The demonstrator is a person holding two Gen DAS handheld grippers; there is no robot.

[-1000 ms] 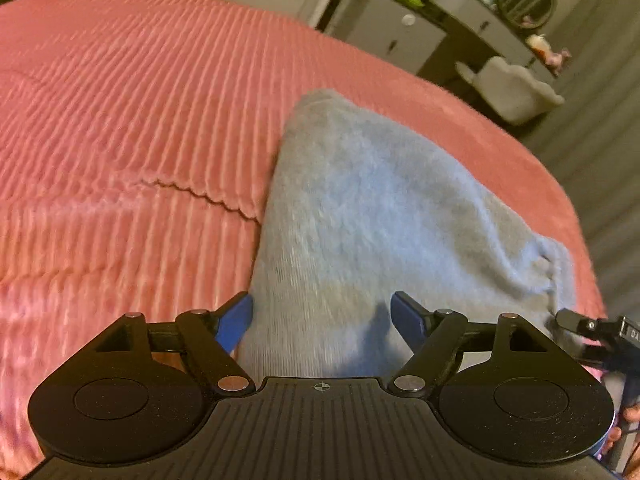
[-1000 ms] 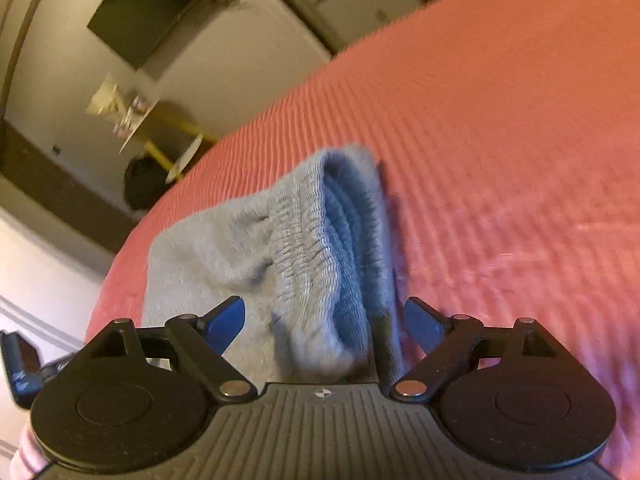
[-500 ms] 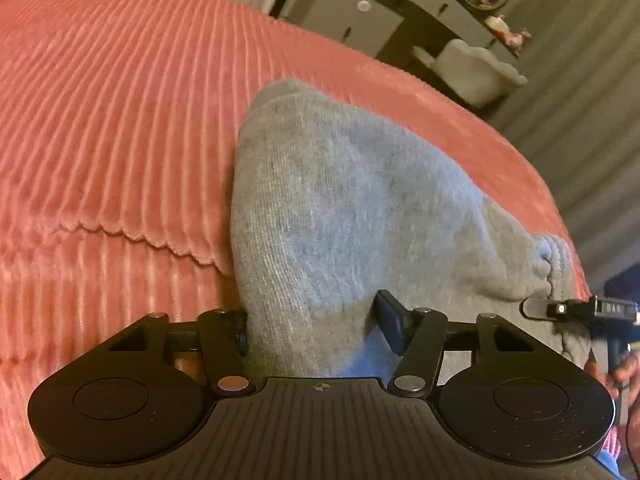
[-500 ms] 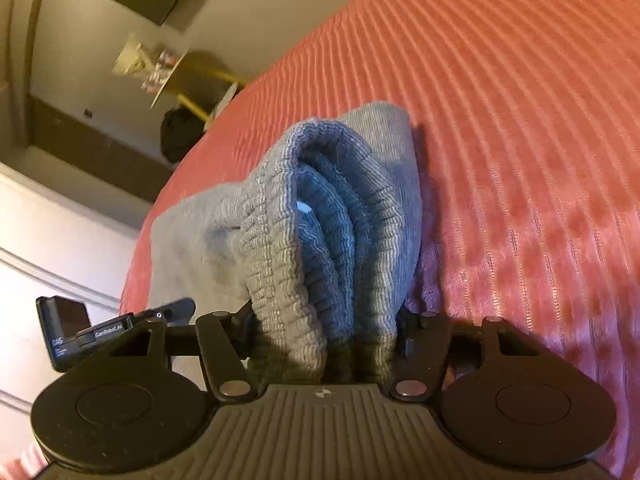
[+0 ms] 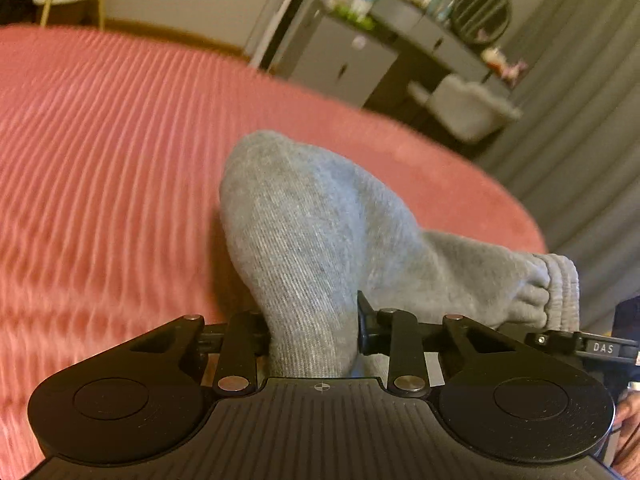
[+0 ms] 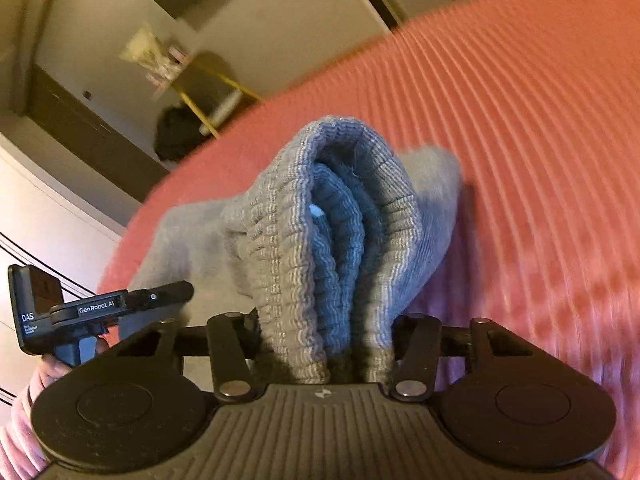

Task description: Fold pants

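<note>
Left wrist view: left gripper [image 5: 312, 332], jaws just closing, pinching a bunched fold of grey sweatpants [image 5: 304, 232] raised above the pink ribbed bedspread [image 5: 100, 168].

Right wrist view: right gripper [image 6: 326, 336], also just closing, clamped on the ribbed waistband [image 6: 332, 232], above the same bedspread [image 6: 540, 160].

Bunched grey knit pants [image 5: 304, 248] hide both grippers' finger pads; the ribbed coral bedspread [image 5: 100, 152] and the cluttered dark dresser [image 5: 384, 40] are blurred

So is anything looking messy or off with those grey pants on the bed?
Nothing stands out. The grey pants are bunched only where the left gripper and right gripper pinch them; the pink bedspread looks fine.
</note>
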